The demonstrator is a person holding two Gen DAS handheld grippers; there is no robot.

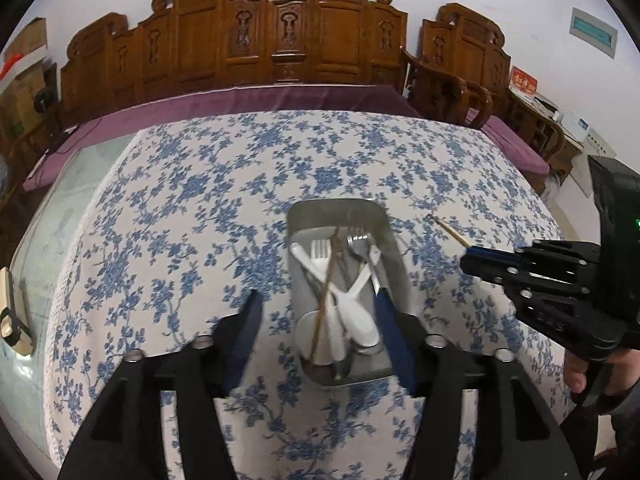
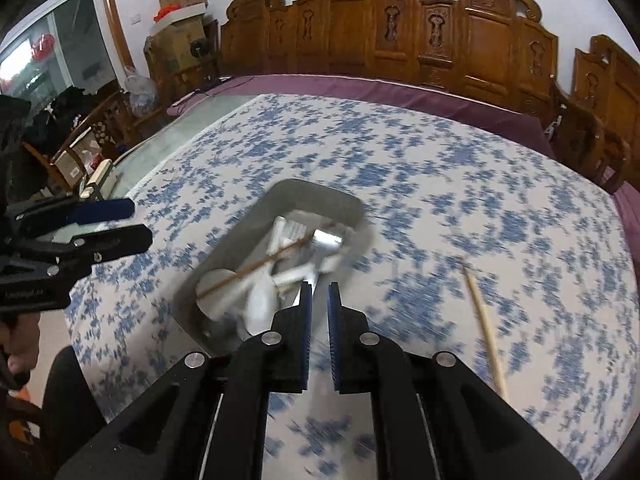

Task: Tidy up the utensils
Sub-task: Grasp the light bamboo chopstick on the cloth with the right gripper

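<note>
A grey metal tray (image 1: 362,210) lies on the blue-flowered tablecloth and holds white plastic spoons (image 1: 360,320), a white fork, a metal fork (image 1: 357,238) and one brown chopstick (image 1: 326,292). The tray also shows in the right wrist view (image 2: 304,192). A second chopstick (image 2: 486,332) lies loose on the cloth to the tray's right; it also shows in the left wrist view (image 1: 448,230). My left gripper (image 1: 320,312) is open, its fingers either side of the tray's near end. My right gripper (image 2: 319,300) is nearly closed and empty, just right of the tray.
Carved wooden benches (image 1: 256,36) with purple cushions (image 1: 256,100) run along the table's far side. Bare glass table edge (image 1: 48,216) shows at the left with a small beige object (image 1: 12,320) on it. Boxes (image 2: 180,12) are stacked in the far corner.
</note>
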